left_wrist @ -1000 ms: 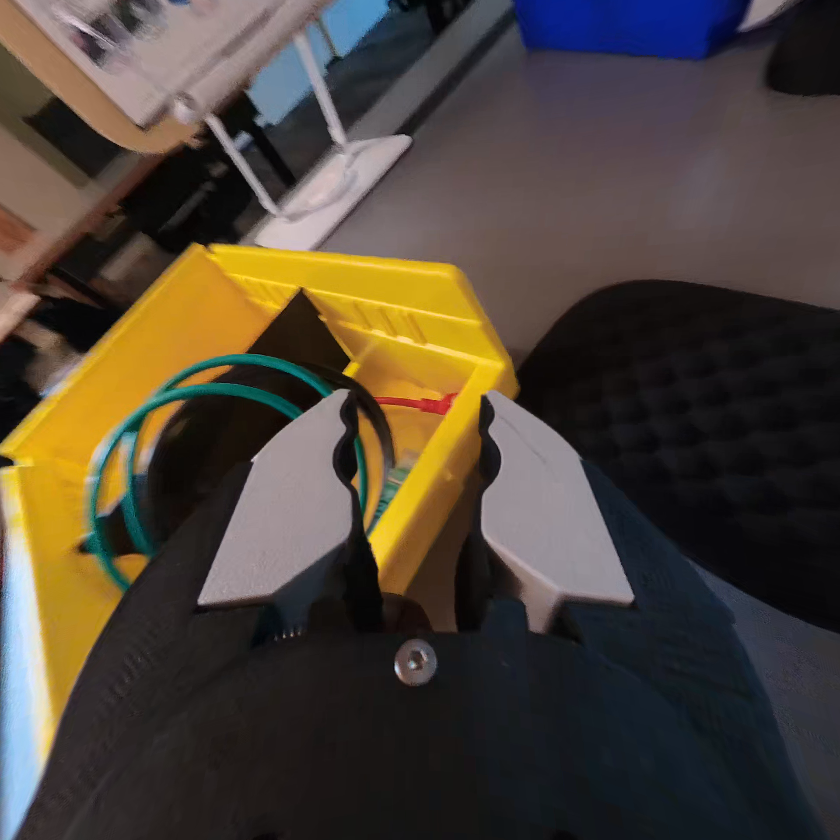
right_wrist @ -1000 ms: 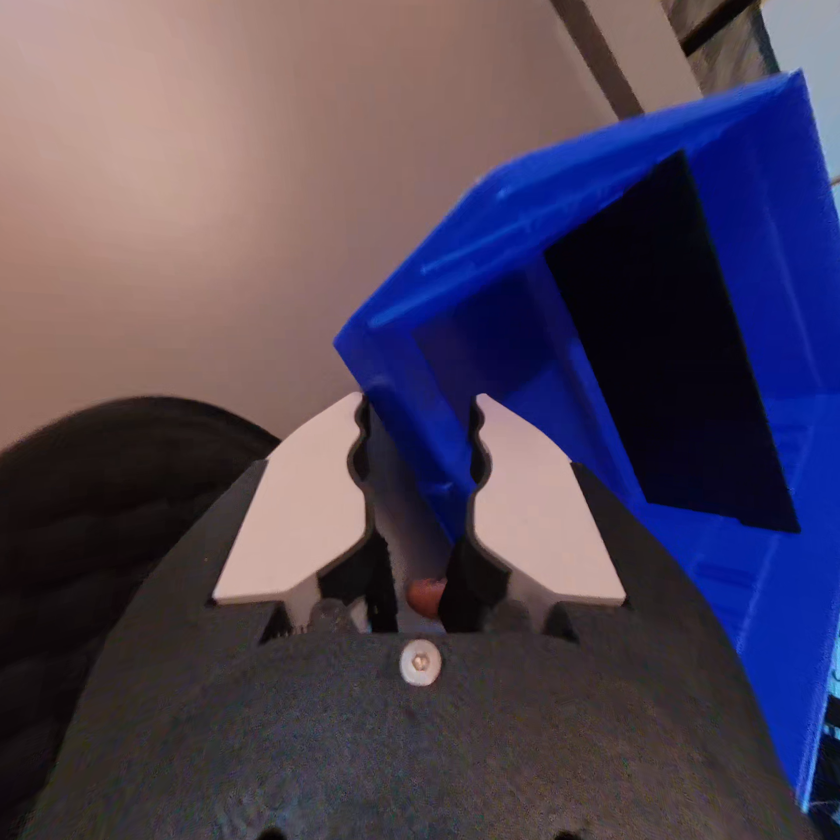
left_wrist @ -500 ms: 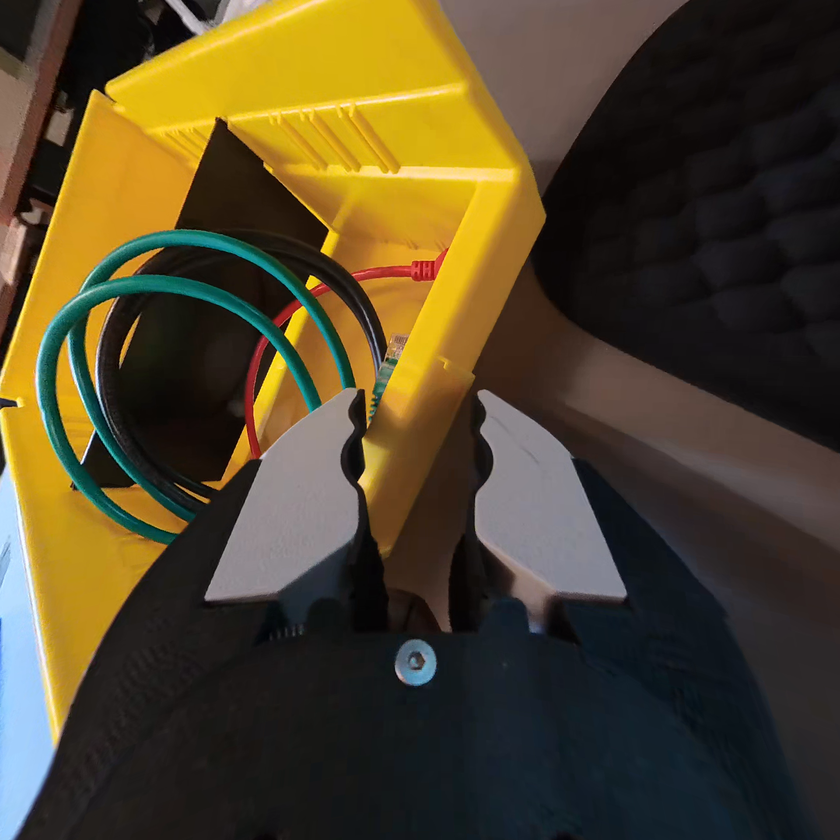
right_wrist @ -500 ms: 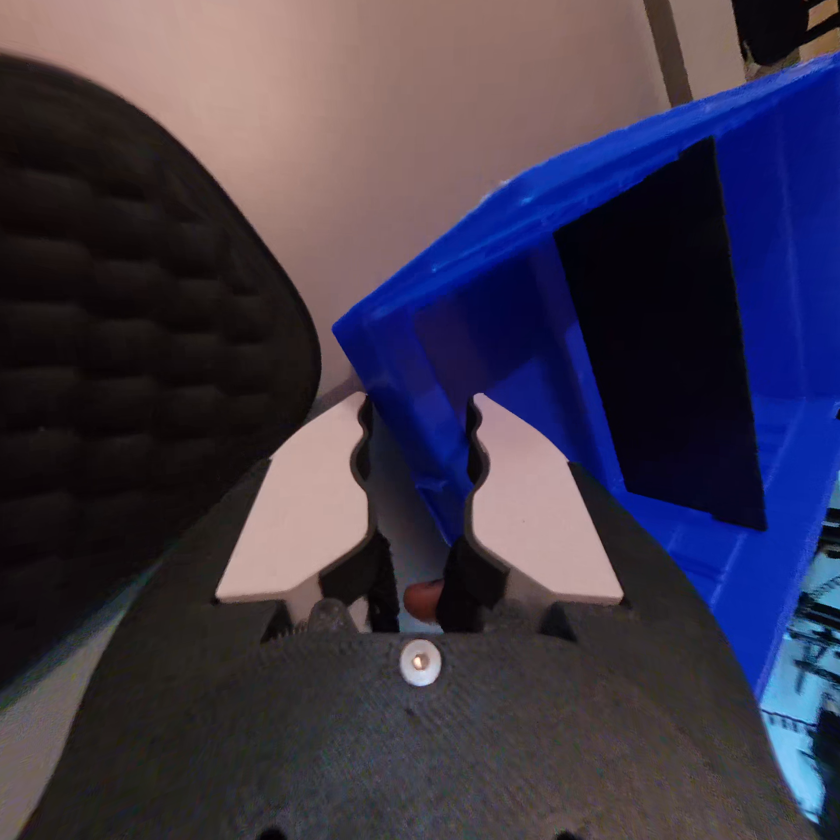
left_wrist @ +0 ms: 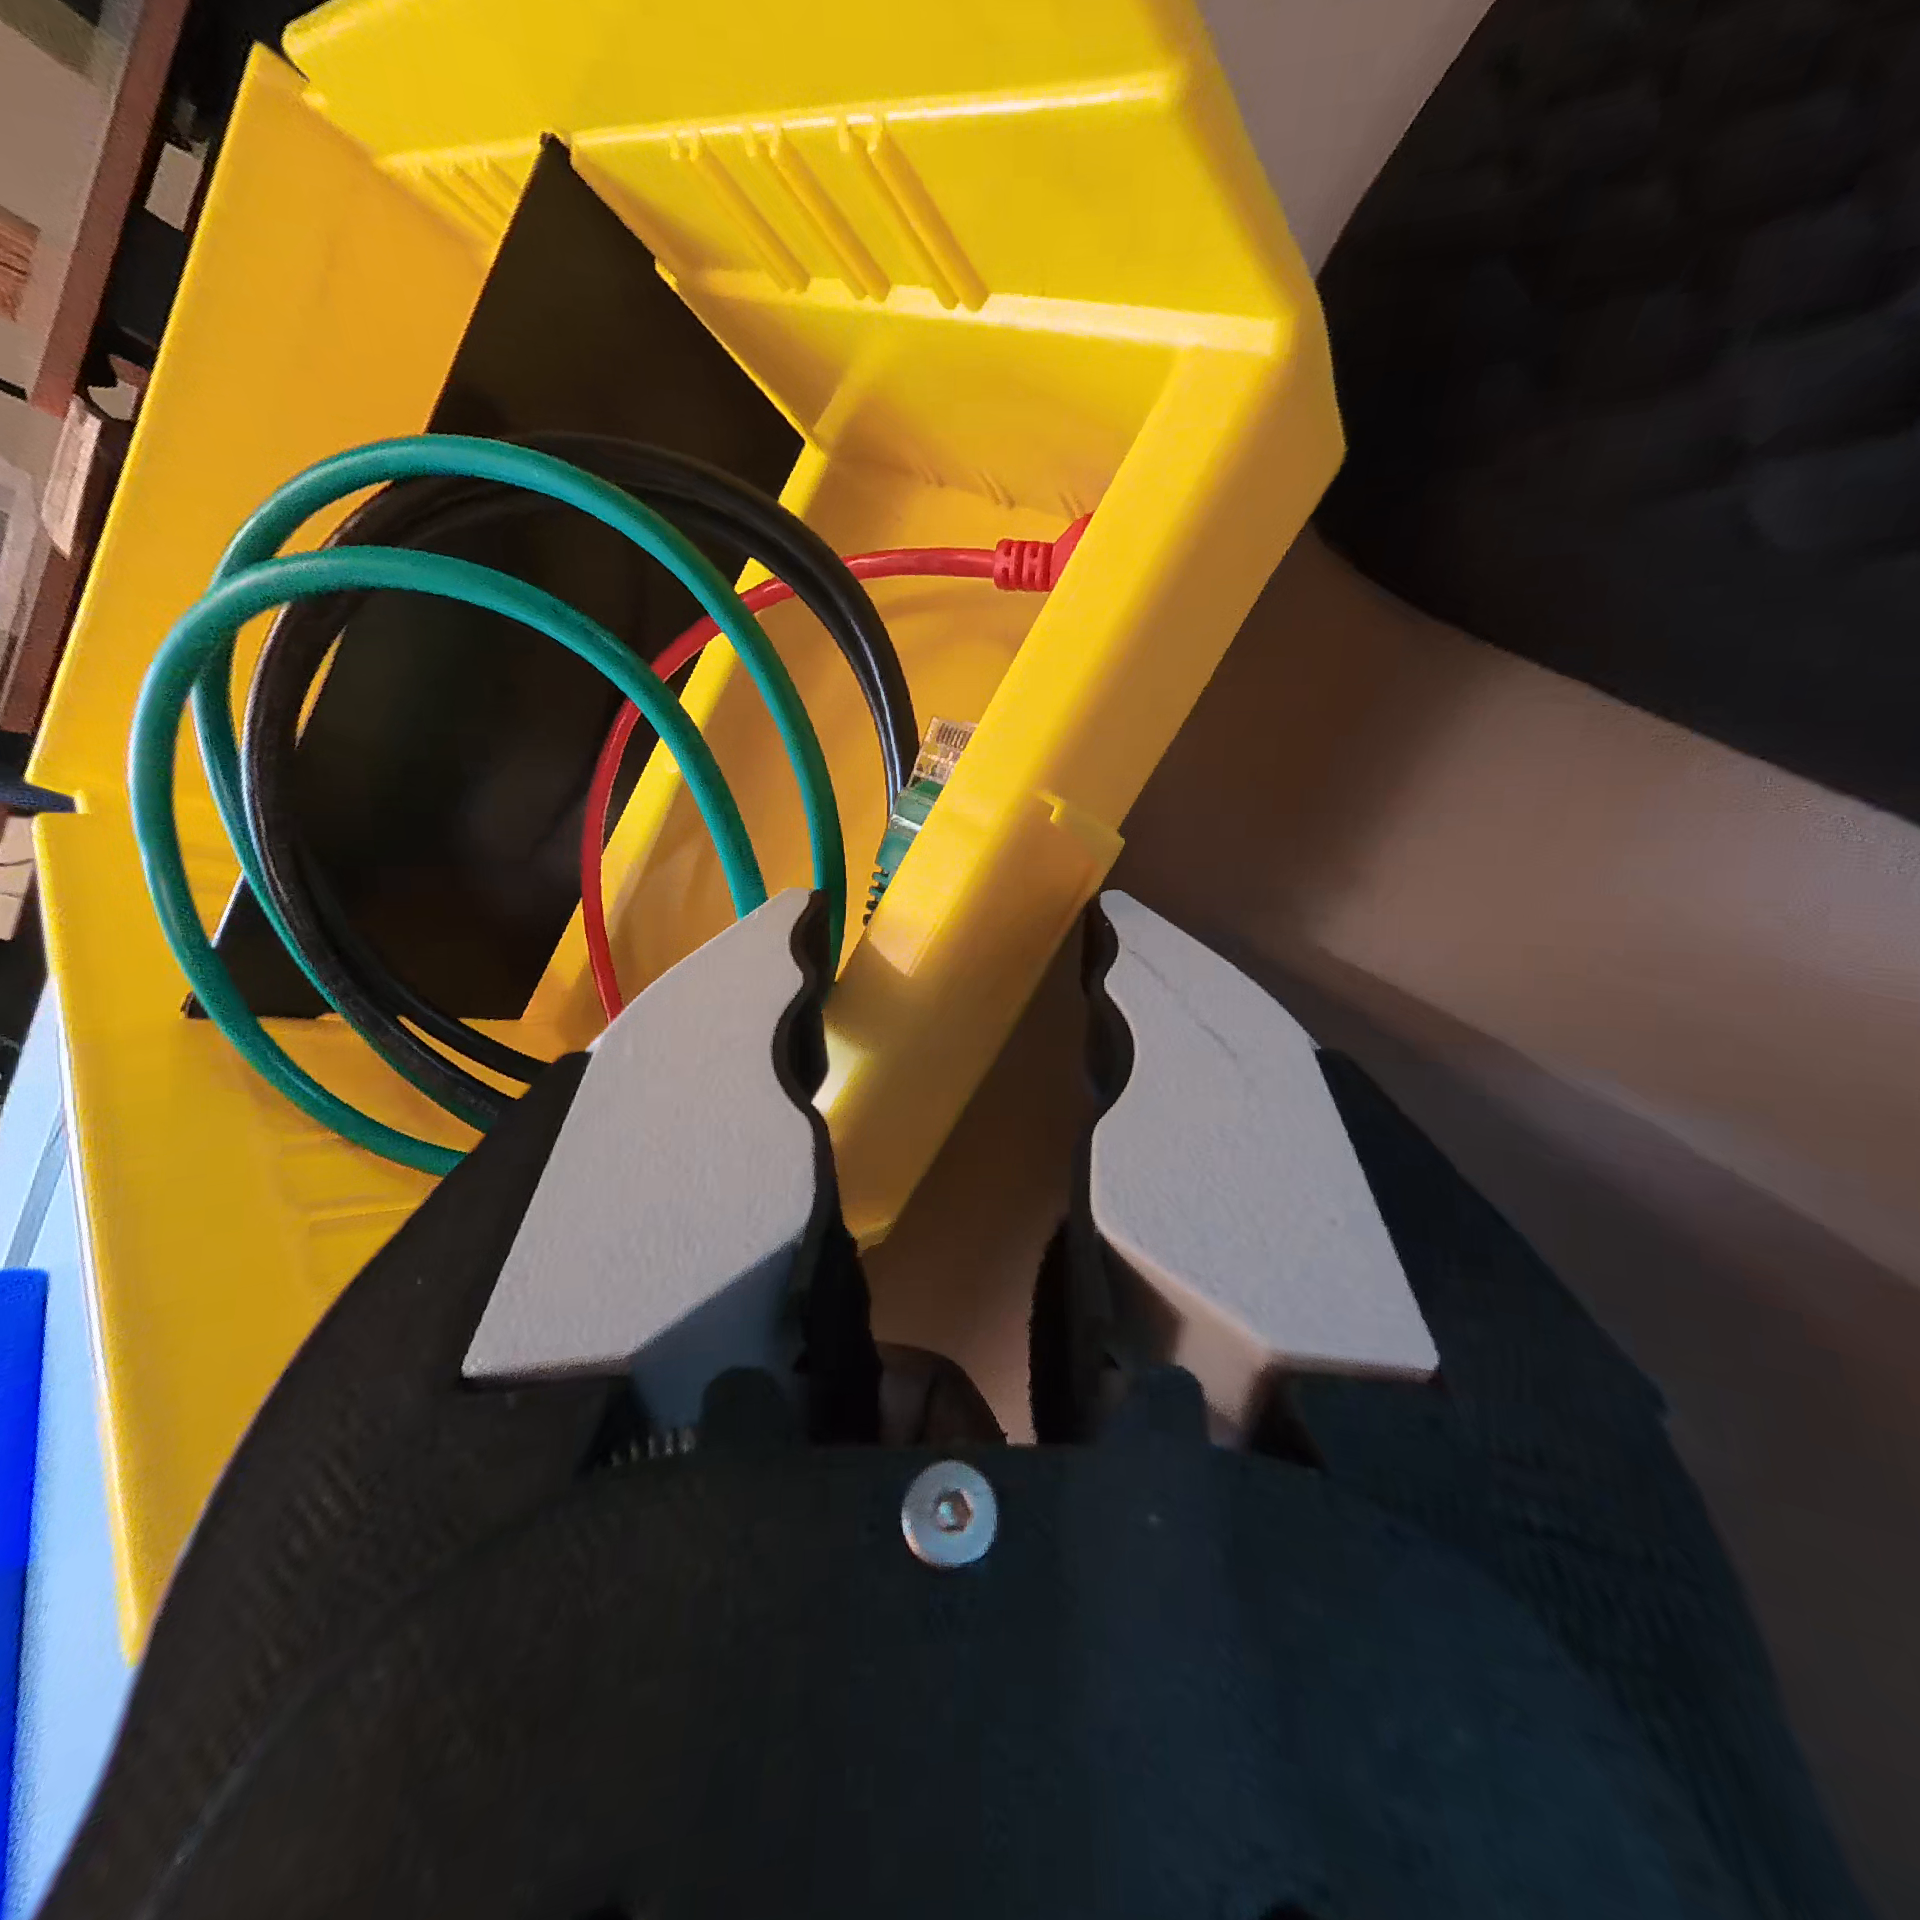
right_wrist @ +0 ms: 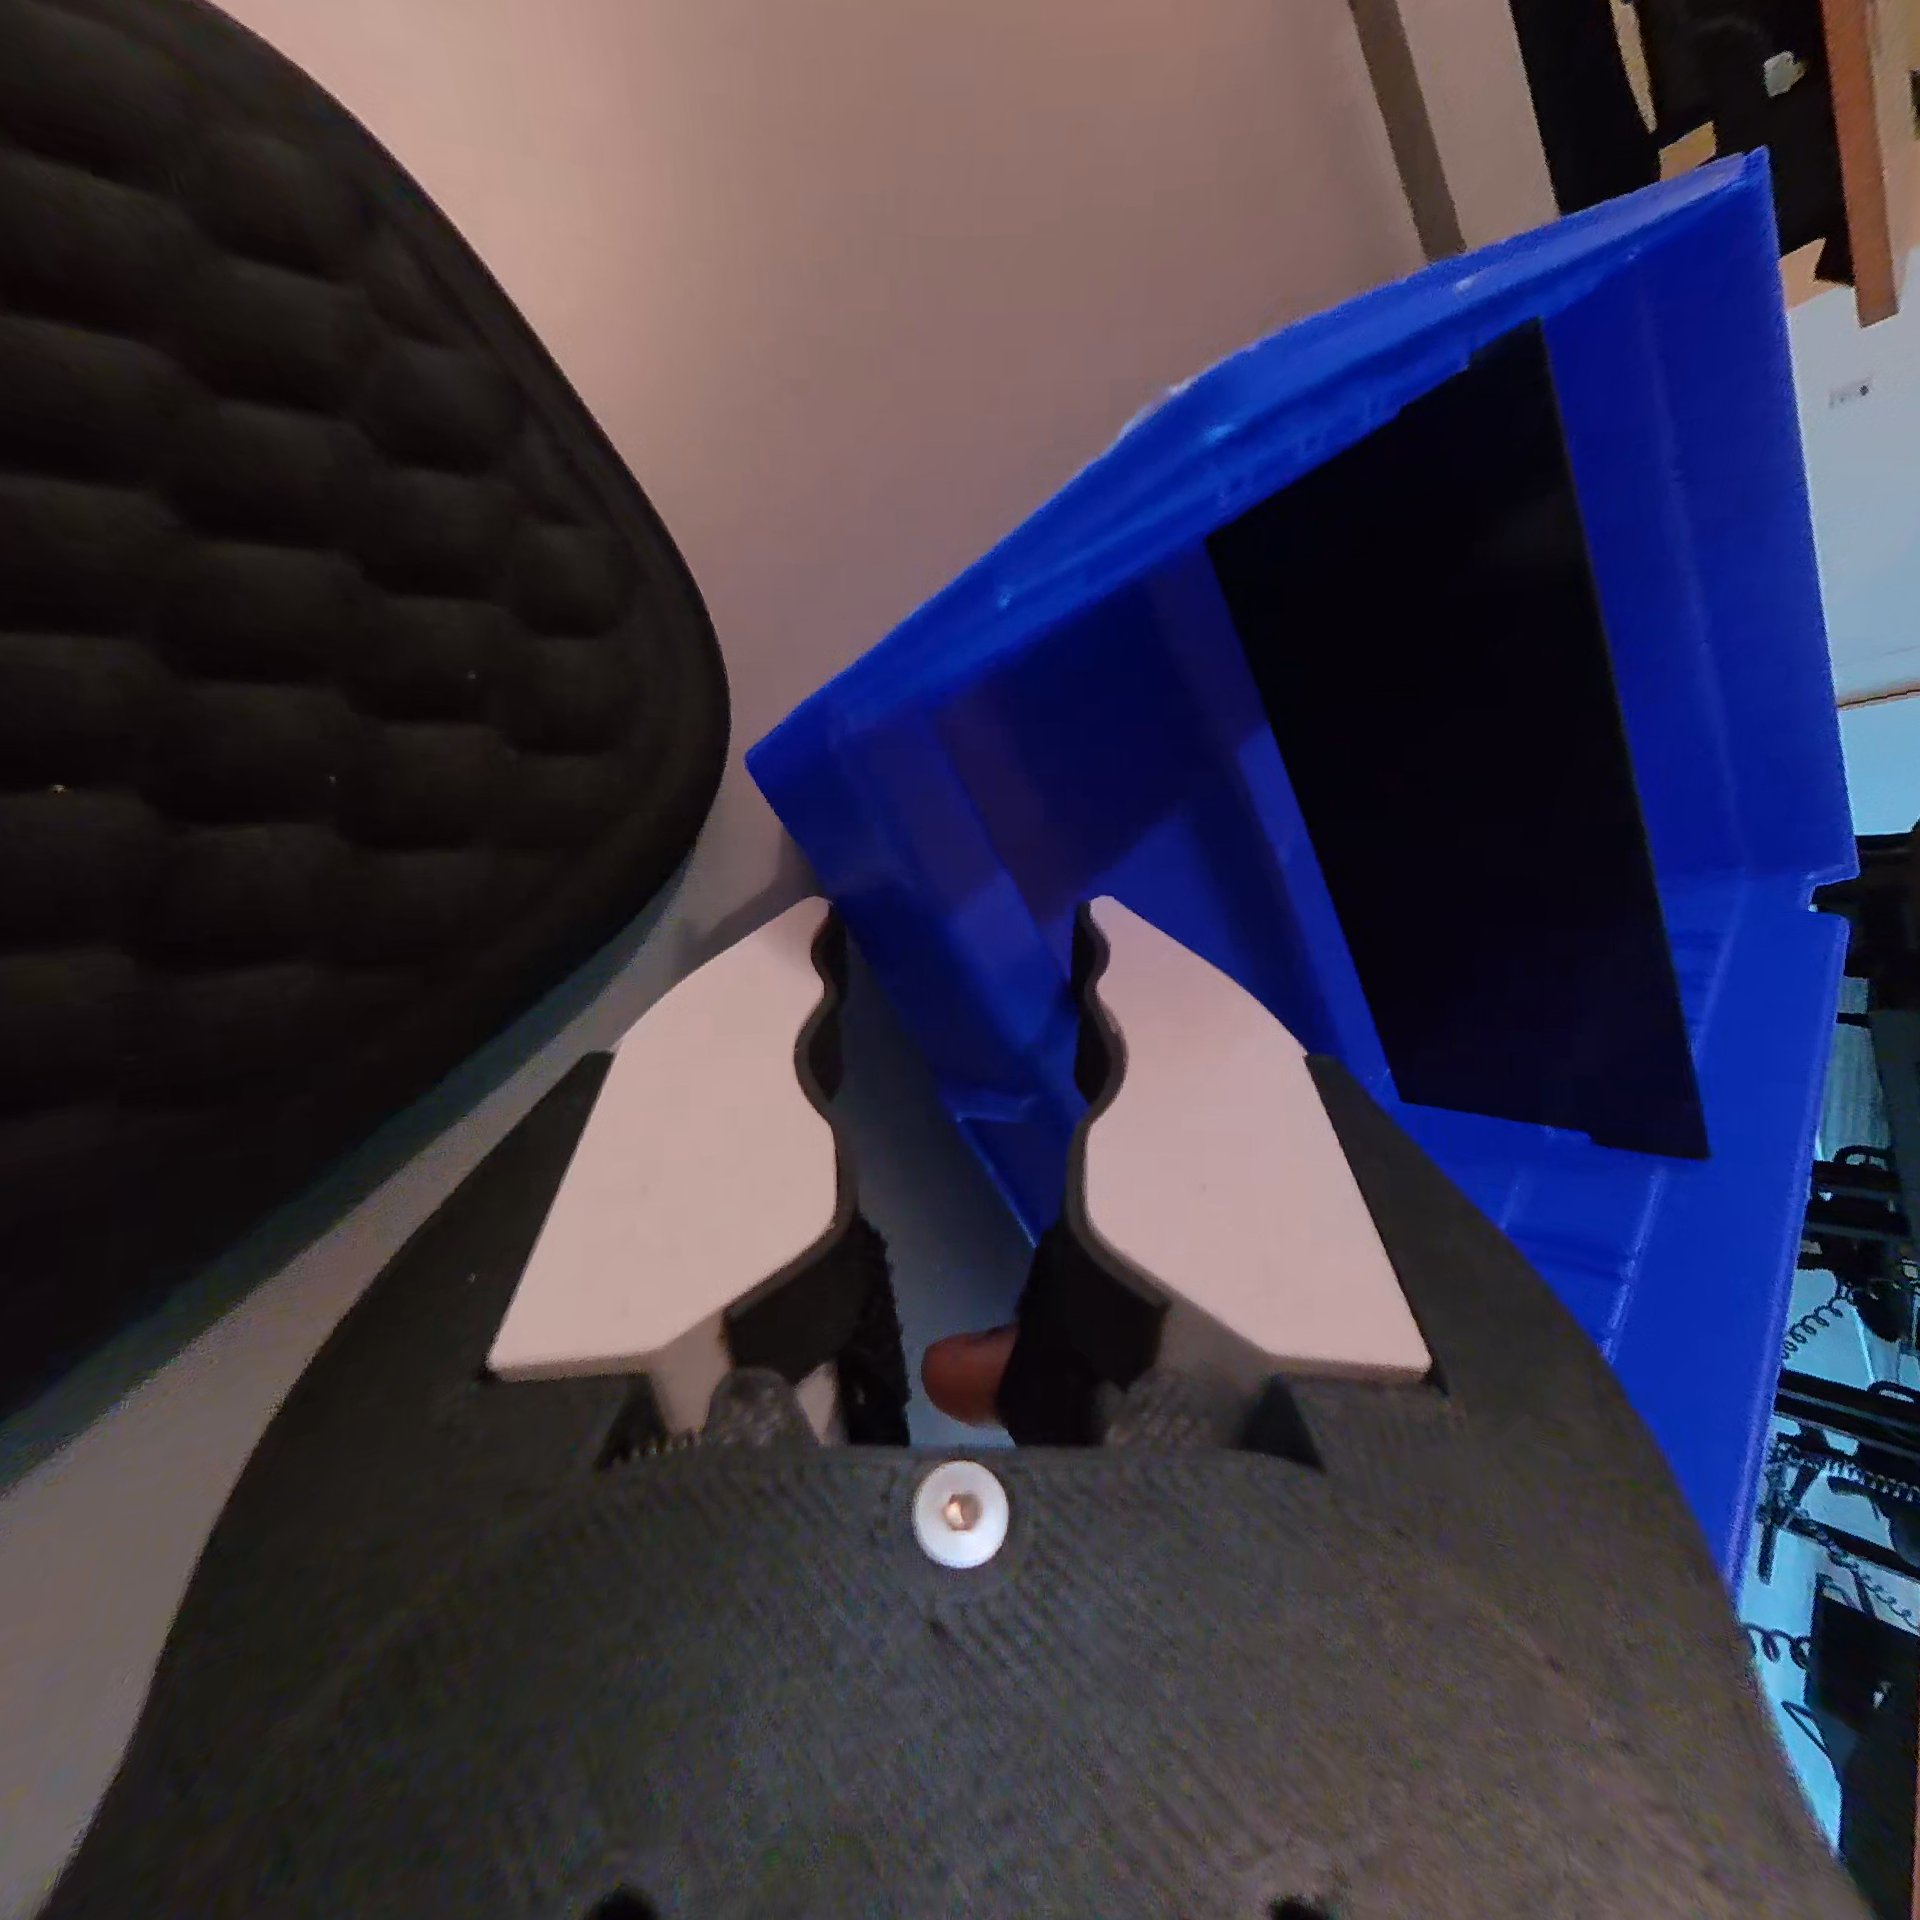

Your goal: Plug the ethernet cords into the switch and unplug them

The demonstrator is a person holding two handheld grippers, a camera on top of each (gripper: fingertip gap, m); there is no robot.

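My left gripper (left_wrist: 951, 914) is shut on the right wall of a yellow bin (left_wrist: 1039, 208) near its front corner. The bin holds coiled ethernet cords: a green cord (left_wrist: 520, 582), a black cord (left_wrist: 312, 914) and a red cord (left_wrist: 831, 577). The green cord's clear plug (left_wrist: 930, 764) lies against the gripped wall. My right gripper (right_wrist: 956, 914) is shut on the left wall of a blue bin (right_wrist: 1714, 1039), which looks empty apart from a black divider (right_wrist: 1455, 779). No switch is in view.
A black padded mat (left_wrist: 1662, 364) lies on the pale table (left_wrist: 1507, 935) right of the yellow bin. It also shows left of the blue bin in the right wrist view (right_wrist: 260, 623). A black divider (left_wrist: 582, 343) stands in the yellow bin. Dark racks with cables (right_wrist: 1860, 1455) are beyond the blue bin. Tip to tip, the grippers are about 55 cm apart.
Both views have swung down and inward while each bin stayed between its gripper's fingers. The black mat has come into the right wrist view. The cords look closer and sharper.
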